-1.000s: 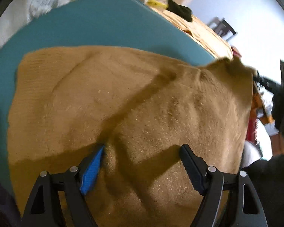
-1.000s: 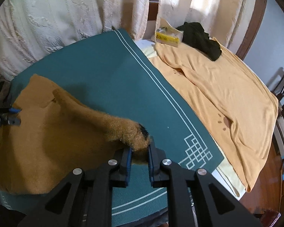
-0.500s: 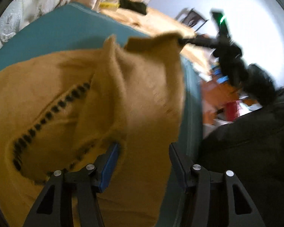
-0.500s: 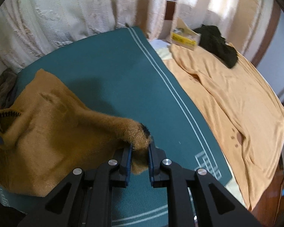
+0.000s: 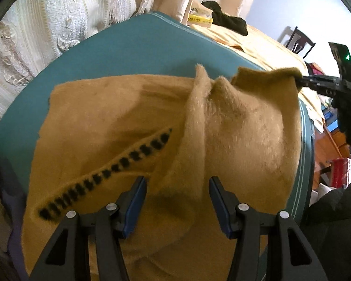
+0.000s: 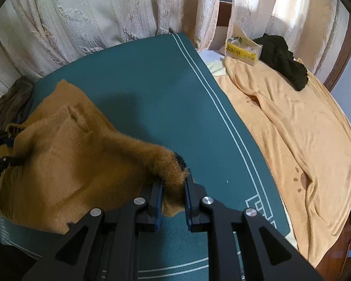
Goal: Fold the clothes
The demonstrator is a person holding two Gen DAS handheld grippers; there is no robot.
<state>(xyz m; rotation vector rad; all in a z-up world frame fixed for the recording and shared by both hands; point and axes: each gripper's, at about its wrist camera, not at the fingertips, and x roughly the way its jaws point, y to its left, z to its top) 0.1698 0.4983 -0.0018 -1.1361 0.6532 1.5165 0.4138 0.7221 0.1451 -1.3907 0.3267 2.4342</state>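
On the teal mat [image 6: 166, 98], toward its near left corner, tan fuzzy sweater [image 6: 65, 154] lies partly raised. Right gripper [image 6: 173, 201] pinches a bunched sweater corner, lifted off the mat. Left gripper [image 5: 177, 201] stands spread, fingers straddling a raised fold beside the black-dashed trim [image 5: 105, 175], clamping nothing. Risk, by judgement: held at one corner only, the slack cloth may sag and crease crooked; fuzzy knit could slip from the pinch.

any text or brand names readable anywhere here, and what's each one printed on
"babo" on the yellow band of the tissue pack lying on the bed by the curtains.
The same pack in the left wrist view: lettering blurred, not readable.
No other text shows.
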